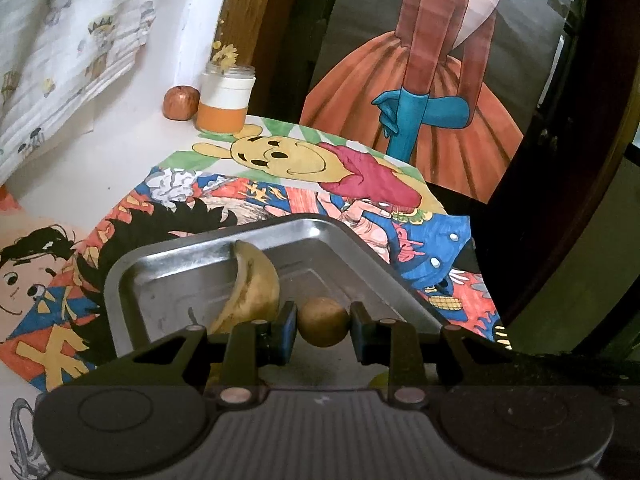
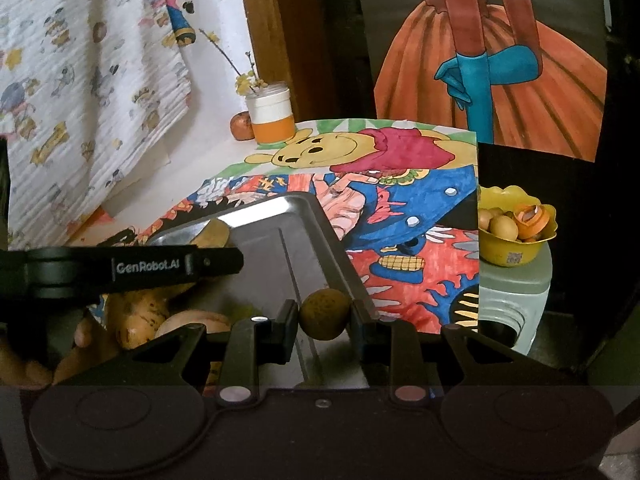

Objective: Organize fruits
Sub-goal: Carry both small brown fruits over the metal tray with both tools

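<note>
Since both of these little round fruits are smooth and nearly ball-shaped, I'd guess they're light but keen to roll or squirt out sideways, so the safe hold is straight across the widest part, with gentle pressure; the skin looks thin enough to bruise or crack.

That's pretty much how it looks. The left gripper (image 1: 323, 322) has its jaws closed in on a small brown fruit (image 1: 322, 321), pads touching it on both sides around the middle, hanging just above the near end of the metal tray (image 1: 160, 276). A banana (image 1: 256, 284) already lies in that tray, just beside the left finger.

The right gripper (image 2: 324, 317) is pinching a small yellowish fruit (image 2: 324, 316) the same way, centred between the pads, over the tray's right-hand side. In that view the left gripper's arm crosses in front of more bananas (image 2: 140, 316) at the lower left.

Off to the right, well apart from the tray, a yellow bowl (image 2: 508, 252) holds more of the same small fruits.
</note>
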Action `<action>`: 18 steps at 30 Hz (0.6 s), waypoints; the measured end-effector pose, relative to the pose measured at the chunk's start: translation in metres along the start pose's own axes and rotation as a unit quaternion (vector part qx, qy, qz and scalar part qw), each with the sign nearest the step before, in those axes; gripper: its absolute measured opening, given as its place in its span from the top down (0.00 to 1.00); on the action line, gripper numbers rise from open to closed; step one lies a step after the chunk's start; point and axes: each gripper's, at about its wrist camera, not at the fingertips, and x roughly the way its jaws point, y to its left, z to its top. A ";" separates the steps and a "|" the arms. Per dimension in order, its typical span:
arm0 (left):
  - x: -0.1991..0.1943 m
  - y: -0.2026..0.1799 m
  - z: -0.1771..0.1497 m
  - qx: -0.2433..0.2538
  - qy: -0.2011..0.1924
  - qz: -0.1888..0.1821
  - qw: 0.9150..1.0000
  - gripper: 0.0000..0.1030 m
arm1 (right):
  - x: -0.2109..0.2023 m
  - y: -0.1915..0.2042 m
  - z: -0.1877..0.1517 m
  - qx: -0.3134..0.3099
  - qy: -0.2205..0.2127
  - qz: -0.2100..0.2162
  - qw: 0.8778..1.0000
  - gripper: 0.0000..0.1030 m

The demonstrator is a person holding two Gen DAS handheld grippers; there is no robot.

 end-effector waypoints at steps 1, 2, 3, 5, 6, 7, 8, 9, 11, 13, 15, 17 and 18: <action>0.000 0.000 0.000 -0.002 0.000 0.000 1.000 0.70 | 0.000 0.001 -0.001 -0.004 0.001 -0.002 1.000 0.71; 0.000 0.000 0.000 -0.001 0.000 0.000 1.000 0.70 | 0.000 0.003 -0.001 -0.009 0.002 -0.004 1.000 0.71; 0.001 -0.001 0.000 0.000 0.001 0.001 1.000 0.70 | 0.000 0.004 -0.002 -0.014 0.004 -0.006 1.000 0.71; 0.002 -0.001 0.000 0.007 0.006 0.002 1.000 0.70 | 0.000 0.006 -0.002 -0.021 0.009 -0.009 1.000 0.71; 0.003 -0.002 0.001 0.011 0.009 0.004 1.000 0.70 | 0.000 0.007 -0.002 -0.023 0.012 -0.011 1.000 0.71; 0.004 -0.002 0.001 0.015 0.012 0.007 1.000 0.70 | 0.001 0.007 -0.003 -0.025 0.014 -0.011 1.000 0.71; 0.004 -0.003 0.002 0.020 0.015 0.011 1.000 0.70 | 0.001 0.008 -0.003 -0.027 0.017 -0.011 0.999 0.71; 0.005 -0.004 0.002 0.025 0.018 0.016 0.999 0.70 | 0.002 0.008 -0.004 -0.028 0.019 -0.012 0.999 0.71; 0.007 -0.004 0.003 0.033 0.024 0.021 0.999 0.70 | 0.003 0.009 -0.004 -0.030 0.023 -0.013 0.999 0.71; 0.008 -0.006 0.003 0.040 0.029 0.022 0.999 0.70 | 0.004 0.009 -0.005 -0.031 0.026 -0.014 0.999 0.71; 0.009 -0.008 0.004 0.050 0.034 0.025 0.998 0.70 | 0.004 0.009 -0.006 -0.030 0.027 -0.013 0.999 0.71; 0.011 -0.010 0.003 0.058 0.036 0.028 0.997 0.70 | 0.004 0.009 -0.006 -0.029 0.028 -0.013 0.999 0.71; 0.011 -0.010 0.003 0.060 0.037 0.029 0.997 0.70 | 0.005 0.009 -0.006 -0.029 0.028 -0.012 0.999 0.71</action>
